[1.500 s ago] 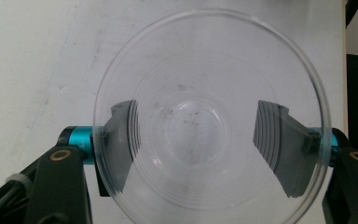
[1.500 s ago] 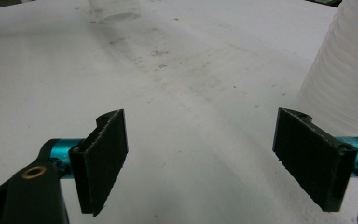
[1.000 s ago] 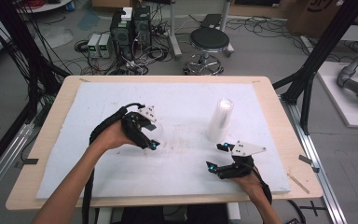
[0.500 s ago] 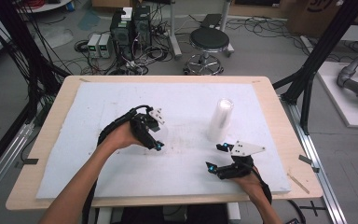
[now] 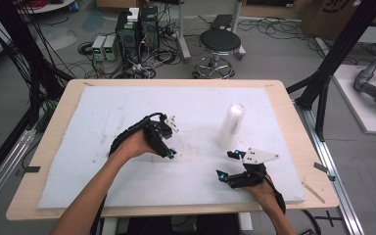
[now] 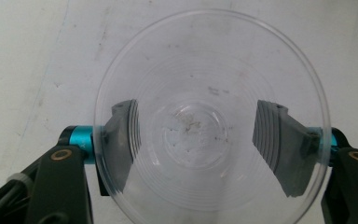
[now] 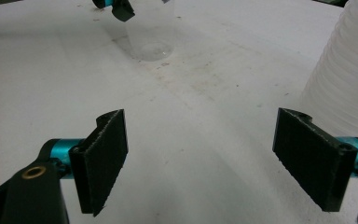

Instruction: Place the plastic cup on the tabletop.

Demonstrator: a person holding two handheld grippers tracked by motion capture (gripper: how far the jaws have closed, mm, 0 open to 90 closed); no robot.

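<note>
**Left gripper clamped on single clear cup; right gripper open beside cup stack**

Left gripper (image 5: 169, 149) points down, jaws closed on a clear plastic cup (image 6: 209, 121), pads pressing its walls from outside. Cup stands upright at mid-table on the white foam board (image 5: 127, 112), seen also in the right gripper view. Right gripper (image 5: 227, 165) low near the front edge, jaws wide apart, holding nothing. Stack of cups (image 5: 231, 125) upright just beyond it.

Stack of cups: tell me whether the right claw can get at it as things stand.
Probably yes. The right claw stands open just short of the stack of cups, with bare white mat between; the left claw, shut on one clear cup, sits well aside.
</note>
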